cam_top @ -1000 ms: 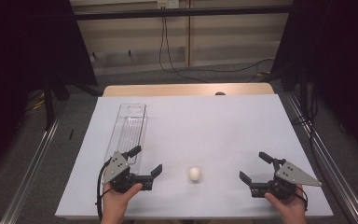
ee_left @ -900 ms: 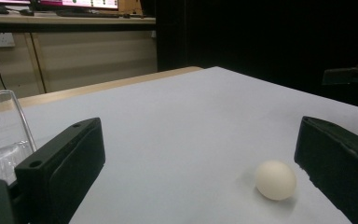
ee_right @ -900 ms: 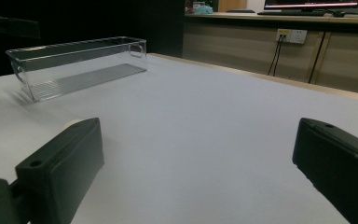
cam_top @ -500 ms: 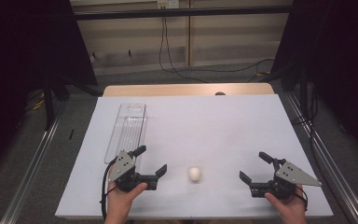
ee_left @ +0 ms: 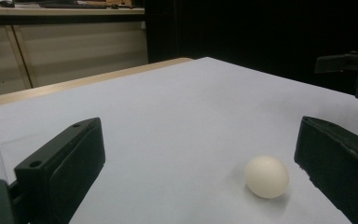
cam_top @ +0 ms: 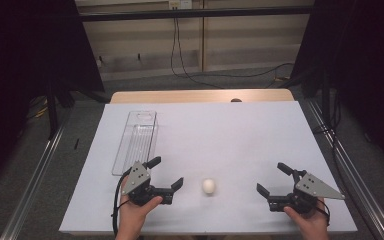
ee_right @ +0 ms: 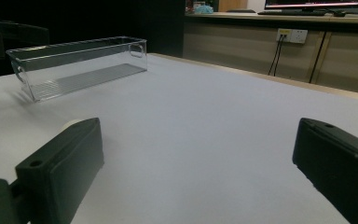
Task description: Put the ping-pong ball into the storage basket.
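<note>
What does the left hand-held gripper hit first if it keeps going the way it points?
Probably the egg: it lies just ahead of the open left hand-held gripper, close to one jaw, so that jaw may clip it. Depth is hard to judge.

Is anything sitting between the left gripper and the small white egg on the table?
Nothing visible: bare white table surface separates the open left gripper from the small white egg. The clear plastic tray lies off to the side.

We see a white tabletop with a bare wooden strip along its far edge. On it lie a clear plastic bin at the left and a small white egg near the front, well apart.
</note>
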`<state>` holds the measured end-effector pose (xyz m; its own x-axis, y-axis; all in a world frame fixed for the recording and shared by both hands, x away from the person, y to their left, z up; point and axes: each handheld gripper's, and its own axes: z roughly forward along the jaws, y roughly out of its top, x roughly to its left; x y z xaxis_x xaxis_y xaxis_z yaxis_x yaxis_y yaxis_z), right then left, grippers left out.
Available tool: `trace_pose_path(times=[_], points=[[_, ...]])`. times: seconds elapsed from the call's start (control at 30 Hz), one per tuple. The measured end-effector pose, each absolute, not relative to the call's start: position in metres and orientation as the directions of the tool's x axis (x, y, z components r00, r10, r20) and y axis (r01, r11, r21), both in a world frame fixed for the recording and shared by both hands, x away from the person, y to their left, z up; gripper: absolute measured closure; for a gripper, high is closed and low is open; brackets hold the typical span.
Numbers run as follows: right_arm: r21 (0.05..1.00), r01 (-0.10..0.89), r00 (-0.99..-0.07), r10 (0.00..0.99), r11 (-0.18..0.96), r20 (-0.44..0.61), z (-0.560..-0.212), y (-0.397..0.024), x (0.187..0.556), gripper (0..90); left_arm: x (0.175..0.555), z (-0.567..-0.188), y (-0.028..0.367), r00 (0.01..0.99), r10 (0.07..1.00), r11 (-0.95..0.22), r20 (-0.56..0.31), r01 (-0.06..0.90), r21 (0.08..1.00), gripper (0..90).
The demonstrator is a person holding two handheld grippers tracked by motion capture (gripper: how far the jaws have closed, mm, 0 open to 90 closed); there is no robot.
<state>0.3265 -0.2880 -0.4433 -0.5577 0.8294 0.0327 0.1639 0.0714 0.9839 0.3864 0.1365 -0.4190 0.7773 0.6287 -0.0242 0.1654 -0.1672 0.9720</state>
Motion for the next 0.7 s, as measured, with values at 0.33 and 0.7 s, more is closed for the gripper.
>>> trace_pose_path(times=[0.33, 0.7], points=[[0.984, 0.161, -0.559, 0.828, 0.071, 0.031, -0.443, -0.288, 0.326, 1.2, 0.387, -0.420, 0.129, 0.776, 0.629, -0.152, -0.042, 0.175, 0.973, 1.8], [0.983, 0.161, -0.566, 0.824, 0.085, 0.021, -0.443, -0.288, 0.326, 1.2, 0.389, -0.422, 0.123, 0.784, 0.620, -0.169, -0.036, 0.178, 0.969, 1.8]])
